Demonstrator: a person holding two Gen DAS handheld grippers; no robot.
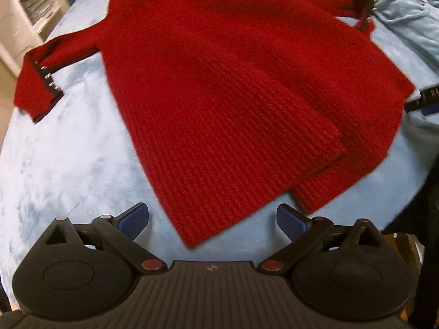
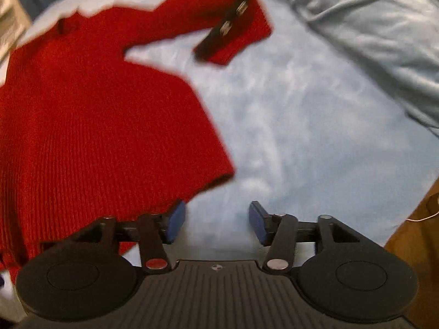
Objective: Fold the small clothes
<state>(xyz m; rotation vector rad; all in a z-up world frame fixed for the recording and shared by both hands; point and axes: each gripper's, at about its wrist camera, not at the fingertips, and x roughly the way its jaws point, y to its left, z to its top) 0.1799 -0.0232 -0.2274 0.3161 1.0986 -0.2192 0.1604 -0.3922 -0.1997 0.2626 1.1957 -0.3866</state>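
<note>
The left gripper [image 1: 212, 220] hangs with its jaws spread wide and nothing between them, its blue pads [image 1: 134, 219] straddling the nearest hem corner of the red sweater [image 1: 219, 82] from just above. The right gripper [image 2: 216, 220] is released too, empty, with its left pad at the sweater's side edge and bare blue blanket [image 2: 301, 137] ahead of it.

The sweater lies flat on the blanket, spread face-down or face-up I cannot tell, its long axis running away from the left gripper, hem near and collar far. One sleeve [image 1: 41, 82] reaches off to the left, the other sleeve [image 2: 219, 22] off to the right, cuff studded with metal.

I judge the left gripper nearer to the hem, the right nearer to that right sleeve, so a sleeve fold inward looks likeliest. A pale blue garment [image 2: 370, 27] waits beyond.
</note>
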